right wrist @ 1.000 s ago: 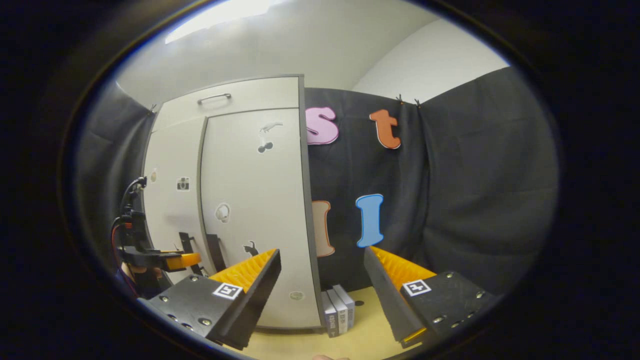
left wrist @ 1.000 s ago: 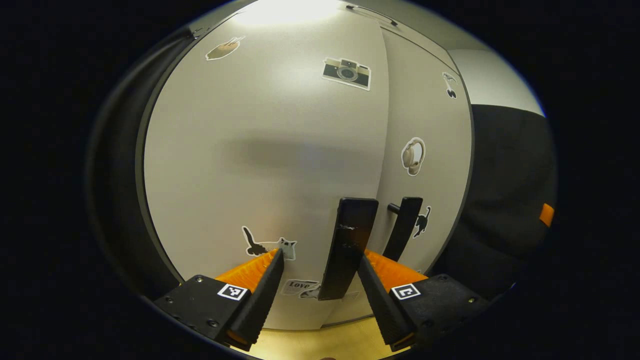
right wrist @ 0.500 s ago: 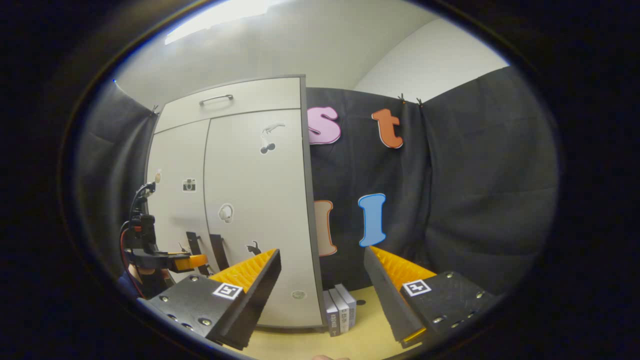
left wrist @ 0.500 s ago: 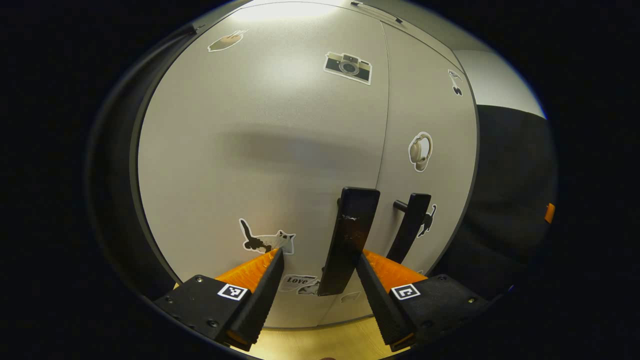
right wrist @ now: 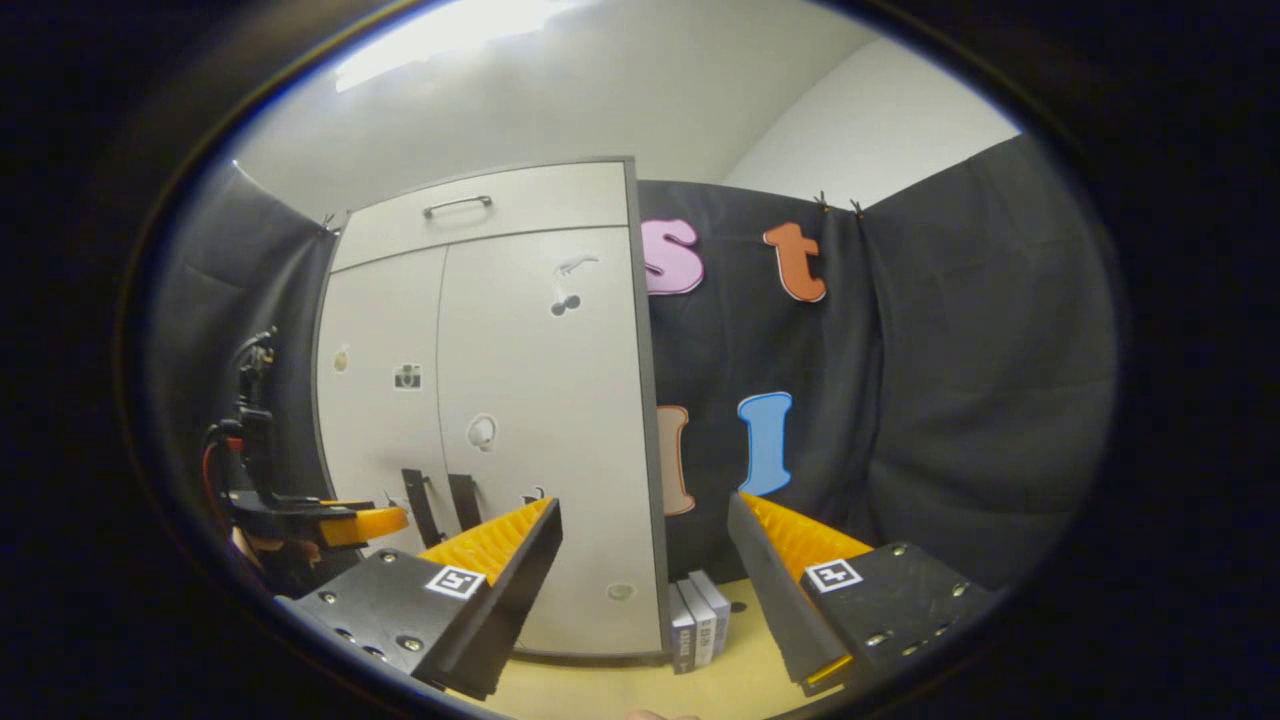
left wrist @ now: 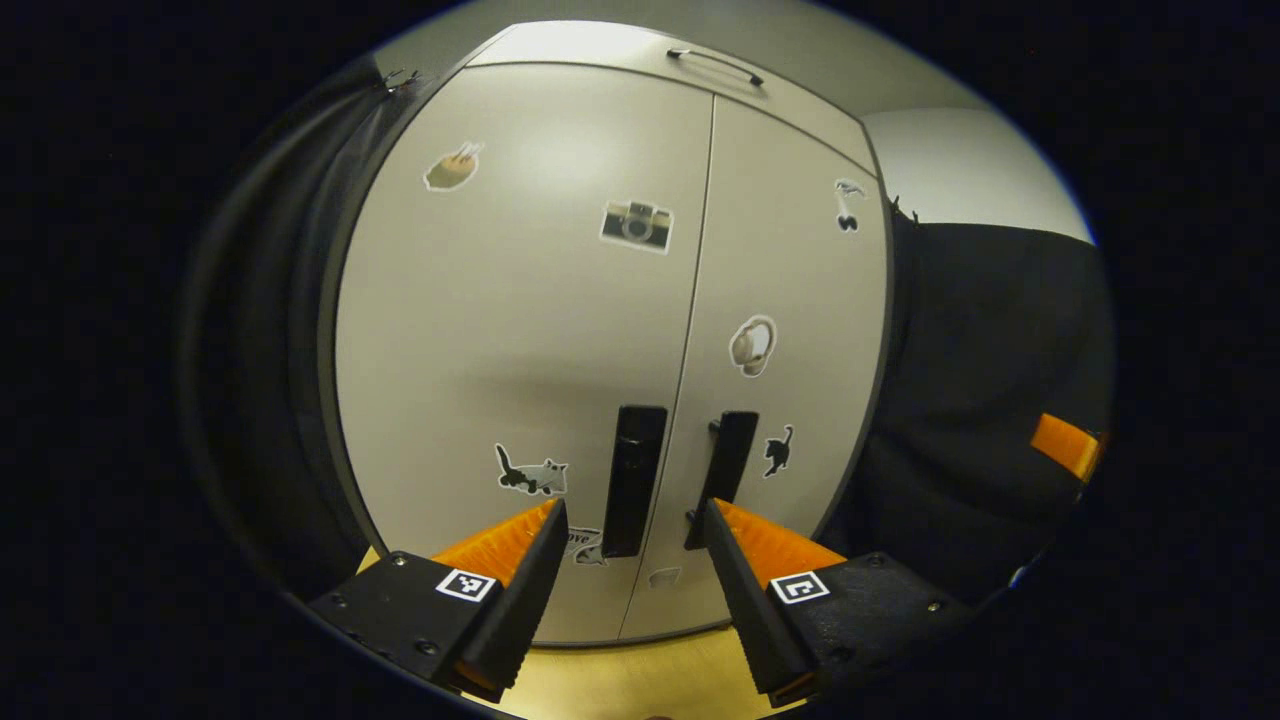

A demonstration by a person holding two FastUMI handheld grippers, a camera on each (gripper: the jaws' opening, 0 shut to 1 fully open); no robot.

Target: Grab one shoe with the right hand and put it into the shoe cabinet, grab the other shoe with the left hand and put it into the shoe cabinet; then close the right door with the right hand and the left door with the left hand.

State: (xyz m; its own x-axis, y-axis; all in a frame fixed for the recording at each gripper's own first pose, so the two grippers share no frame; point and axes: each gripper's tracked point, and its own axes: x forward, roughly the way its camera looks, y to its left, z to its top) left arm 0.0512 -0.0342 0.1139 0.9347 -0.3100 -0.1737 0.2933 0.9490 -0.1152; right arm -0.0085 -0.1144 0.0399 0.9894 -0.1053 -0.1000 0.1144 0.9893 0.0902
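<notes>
Both doors shut on the pale grey shoe cabinet (left wrist: 560, 300)

Stickers dot its left door (left wrist: 520, 330) and right door (left wrist: 790, 300); two dark upright handles (left wrist: 632, 480) flank the centre seam, a drawer above. The left gripper (left wrist: 630, 530) faces the handles, jaws spread, empty. The right gripper (right wrist: 645, 540) hangs beside the cabinet, jaws spread, near small books (right wrist: 697, 628).

We see a black cloth wall (right wrist: 960, 380) past our fingers, white wall (right wrist: 880, 130) up high, yellow floor (right wrist: 730, 680) below, bright light on top.

Grey shoe cabinet (left wrist: 520, 300), upright, left door (left wrist: 500, 330) & right door (left wrist: 800, 330) flush (stickers, black handles).
</notes>
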